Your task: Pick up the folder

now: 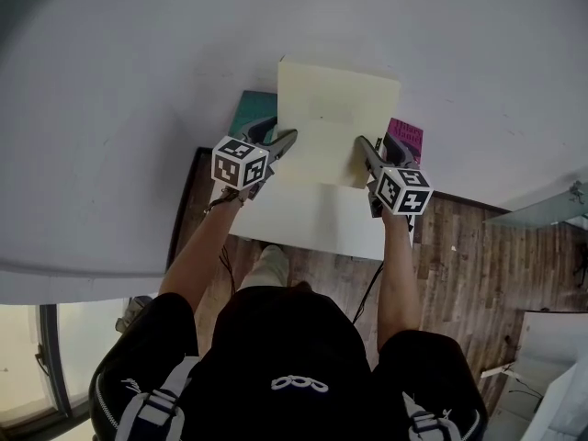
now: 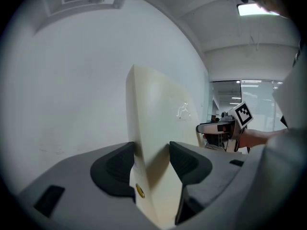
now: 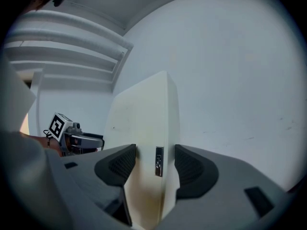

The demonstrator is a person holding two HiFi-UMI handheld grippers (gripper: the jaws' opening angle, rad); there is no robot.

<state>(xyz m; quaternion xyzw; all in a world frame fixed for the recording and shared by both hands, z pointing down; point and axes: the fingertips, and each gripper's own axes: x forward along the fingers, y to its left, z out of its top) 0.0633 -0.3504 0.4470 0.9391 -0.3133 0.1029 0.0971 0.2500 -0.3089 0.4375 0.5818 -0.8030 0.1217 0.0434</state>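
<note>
A pale cream folder is held up in the air in front of a white wall, above a small white table. My left gripper is shut on the folder's left edge, its dark pads pressed against both faces. My right gripper is shut on the right edge, where a small metal clip shows between the pads. Each gripper shows in the other's view, across the folder.
A teal item and a magenta item lie on the table behind the folder. The white wall stands close ahead. Wooden floor lies to the right, with the person's legs below the table edge.
</note>
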